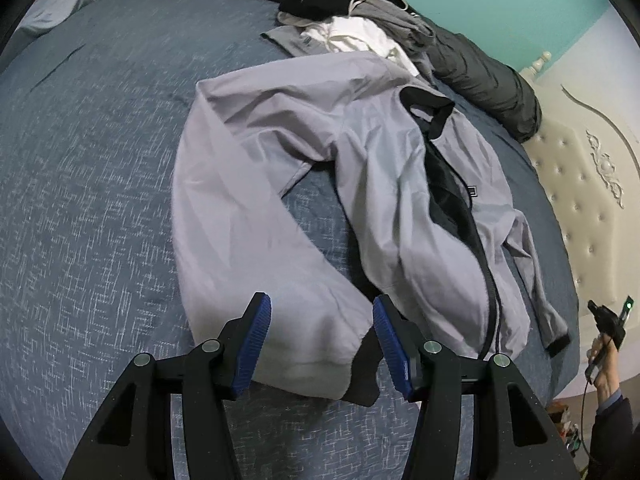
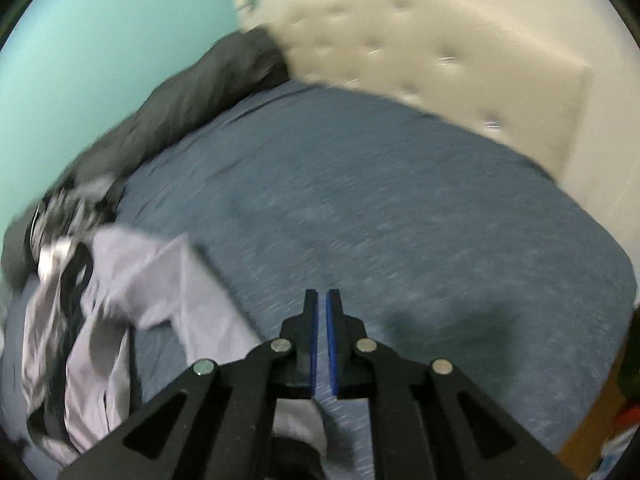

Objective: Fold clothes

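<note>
A pale lilac-grey zip-front jacket with a black collar, black lining and black cuffs lay spread on the bed's blue-grey flecked cover. Its long axis ran from the black collar at the far end, toward a dark grey quilted duvet, down to the hem at the near edge, with the dark zip line following that same direction. One sleeve curved away from the shoulder and swept back toward the near edge, its black cuff end pointing at the left hand-held gripper. That gripper's blue-padded jaws stood spread, one on each side of the cuff end, not pressing it. The right hand-held gripper had its blue pads nearly pressed together with nothing between them, above bare cover beside the jacket. Beyond the collar sat a small heap of black, white and grey clothes. A cream tufted headboard stood at the side.
</note>
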A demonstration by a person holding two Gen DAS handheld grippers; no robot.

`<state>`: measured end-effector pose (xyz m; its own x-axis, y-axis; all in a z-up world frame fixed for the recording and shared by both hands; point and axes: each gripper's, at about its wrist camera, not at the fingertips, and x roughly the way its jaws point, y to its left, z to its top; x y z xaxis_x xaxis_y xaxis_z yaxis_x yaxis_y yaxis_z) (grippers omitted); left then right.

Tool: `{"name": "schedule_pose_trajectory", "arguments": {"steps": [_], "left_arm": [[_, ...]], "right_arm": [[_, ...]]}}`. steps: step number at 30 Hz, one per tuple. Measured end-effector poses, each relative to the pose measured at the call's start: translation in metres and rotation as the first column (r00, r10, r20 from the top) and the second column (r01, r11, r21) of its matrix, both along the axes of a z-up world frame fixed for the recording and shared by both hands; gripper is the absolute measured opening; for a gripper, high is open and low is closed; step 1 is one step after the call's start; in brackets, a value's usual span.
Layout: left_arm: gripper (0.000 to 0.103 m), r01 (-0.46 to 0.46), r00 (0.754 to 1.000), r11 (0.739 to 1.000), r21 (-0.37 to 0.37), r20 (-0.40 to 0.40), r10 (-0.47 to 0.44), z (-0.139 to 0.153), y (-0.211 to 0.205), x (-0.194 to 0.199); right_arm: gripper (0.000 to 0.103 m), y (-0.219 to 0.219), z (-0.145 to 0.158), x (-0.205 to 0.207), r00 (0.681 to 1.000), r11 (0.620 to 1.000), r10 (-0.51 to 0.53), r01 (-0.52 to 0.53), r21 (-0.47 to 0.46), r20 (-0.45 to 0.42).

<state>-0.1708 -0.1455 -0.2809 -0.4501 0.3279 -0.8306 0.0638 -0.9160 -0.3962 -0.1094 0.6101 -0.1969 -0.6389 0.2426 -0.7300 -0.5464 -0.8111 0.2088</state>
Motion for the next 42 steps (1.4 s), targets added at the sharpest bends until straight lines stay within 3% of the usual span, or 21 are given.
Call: {"name": "schedule_pose_trajectory", "arguments": {"steps": [4, 10, 19, 22, 30, 37, 42], "left_arm": [[0.064, -0.018, 0.999, 1.000, 0.003, 0.038, 0.018, -0.014, -0.002, -0.002], [0.065, -0.044, 0.994, 0.999, 0.019, 0.102, 0.042, -0.041, 0.004, -0.003], [0.071, 0.022, 0.986, 1.000, 0.013, 0.165, -0.024, -0.072, 0.038, 0.005], [0.072, 0.020, 0.985, 1.000, -0.011, 0.174, -0.018, -0.076, 0.044, 0.008], [0.073, -0.035, 0.982, 0.999, 0.008, 0.186, 0.033, -0.066, 0.025, 0.031], [0.073, 0.072, 0.985, 0.997, 0.016, 0.156, -0.074, -0.052, 0.063, 0.042], [0.073, 0.181, 0.973, 0.980, -0.088, 0.163, -0.165, -0.055, 0.101, 0.031]], "right_arm": [[0.005, -0.022, 0.001, -0.004, 0.992, 0.991, 0.117, -0.119, 0.060, 0.041], [0.005, -0.055, -0.019, -0.024, 0.971, 0.973, 0.226, -0.228, 0.017, 0.077], [0.006, -0.106, -0.046, -0.045, 0.929, 0.939, 0.342, -0.344, -0.012, 0.141], [0.006, -0.116, -0.050, -0.048, 0.921, 0.932, 0.361, -0.361, -0.026, 0.146], [0.006, -0.132, -0.049, -0.051, 0.907, 0.916, 0.401, -0.399, -0.041, 0.131], [0.006, -0.140, -0.046, -0.049, 0.904, 0.912, 0.410, -0.408, -0.046, 0.119], [0.006, -0.140, -0.037, -0.042, 0.906, 0.913, 0.409, -0.407, -0.045, 0.105]]}}
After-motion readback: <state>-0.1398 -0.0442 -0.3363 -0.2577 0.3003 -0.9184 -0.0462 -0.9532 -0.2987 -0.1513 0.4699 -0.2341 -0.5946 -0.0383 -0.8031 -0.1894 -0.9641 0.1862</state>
